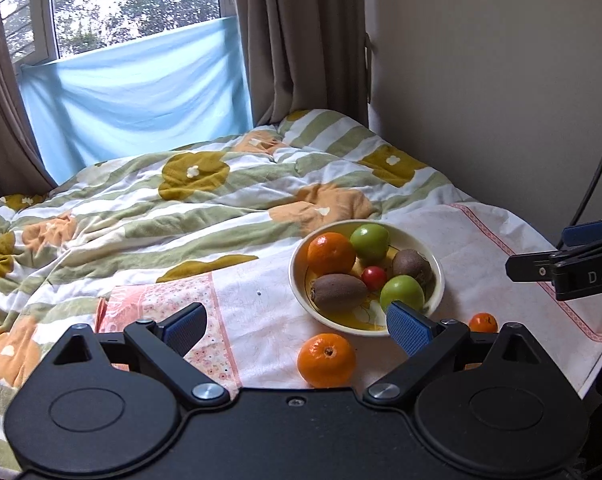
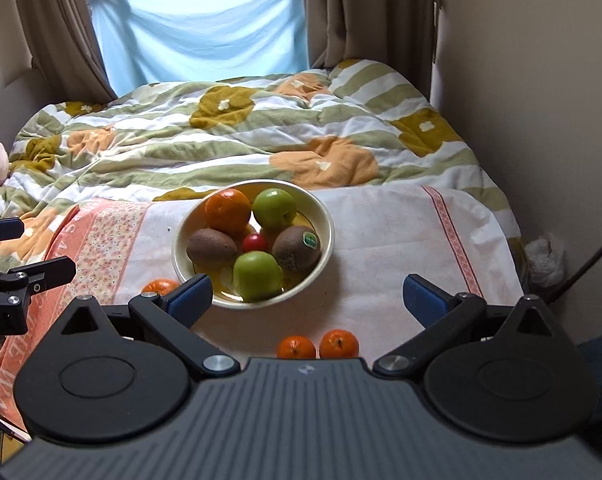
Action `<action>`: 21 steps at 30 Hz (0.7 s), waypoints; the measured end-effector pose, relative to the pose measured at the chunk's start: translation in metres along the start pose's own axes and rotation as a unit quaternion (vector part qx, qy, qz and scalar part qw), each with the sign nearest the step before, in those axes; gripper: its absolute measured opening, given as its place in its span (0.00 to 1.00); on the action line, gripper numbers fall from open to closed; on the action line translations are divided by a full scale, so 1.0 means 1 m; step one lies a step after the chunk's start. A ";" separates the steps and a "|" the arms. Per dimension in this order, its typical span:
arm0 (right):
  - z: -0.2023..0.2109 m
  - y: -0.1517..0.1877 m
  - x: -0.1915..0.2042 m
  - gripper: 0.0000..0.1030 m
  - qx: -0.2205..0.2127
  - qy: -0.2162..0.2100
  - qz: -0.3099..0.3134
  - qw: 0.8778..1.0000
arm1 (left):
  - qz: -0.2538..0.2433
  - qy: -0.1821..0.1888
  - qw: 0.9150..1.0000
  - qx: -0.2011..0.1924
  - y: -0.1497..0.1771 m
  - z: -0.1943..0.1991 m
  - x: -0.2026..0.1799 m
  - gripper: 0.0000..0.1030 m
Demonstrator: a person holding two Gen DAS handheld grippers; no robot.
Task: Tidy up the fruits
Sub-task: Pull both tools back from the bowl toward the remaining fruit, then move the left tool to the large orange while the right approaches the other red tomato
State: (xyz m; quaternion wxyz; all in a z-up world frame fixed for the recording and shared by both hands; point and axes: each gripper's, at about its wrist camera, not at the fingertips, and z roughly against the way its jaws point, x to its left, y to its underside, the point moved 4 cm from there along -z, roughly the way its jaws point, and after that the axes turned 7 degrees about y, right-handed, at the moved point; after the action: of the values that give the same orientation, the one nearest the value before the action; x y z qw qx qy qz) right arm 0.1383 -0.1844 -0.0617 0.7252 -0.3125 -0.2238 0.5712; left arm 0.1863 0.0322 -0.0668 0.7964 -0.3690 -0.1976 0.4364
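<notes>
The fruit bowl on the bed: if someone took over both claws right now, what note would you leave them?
Left claw: open, empty, low over the cloth near the bowl's front edge.
Right claw: open, empty, also in front of the bowl.
Bowl: holds one orange, two green apples, two kiwis and a small red fruit.
Loose on the white cloth: three mandarins. One lies just ahead of the left claw; two sit side by side just below the right claw.
Done: six fruits are in the bowl.
Left: probably the three loose mandarins, each claw taking the nearest.
</notes>
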 end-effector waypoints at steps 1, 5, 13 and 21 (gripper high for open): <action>0.001 0.008 -0.001 1.00 0.007 0.001 -0.011 1.000 | -0.005 0.008 1.000 0.005 0.003 -0.004 0.001 0.96; -0.001 0.043 -0.005 1.00 0.026 0.012 -0.045 0.999 | -0.034 0.037 0.998 0.027 0.019 -0.024 -0.001 0.96; -0.020 0.097 -0.002 1.00 0.075 0.032 -0.047 0.996 | -0.059 0.055 0.994 0.068 0.042 -0.083 -0.010 0.95; -0.042 0.126 0.009 0.93 0.111 0.014 -0.027 0.993 | -0.056 0.046 0.993 0.097 0.057 -0.127 -0.005 0.89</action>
State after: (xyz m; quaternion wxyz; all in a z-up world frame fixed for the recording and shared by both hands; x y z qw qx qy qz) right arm 0.0820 -0.1651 -0.1809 0.7736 -0.2319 -0.1572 0.5684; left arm 0.2331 -0.0048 -0.1930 0.8596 -0.2985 -0.1377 0.3911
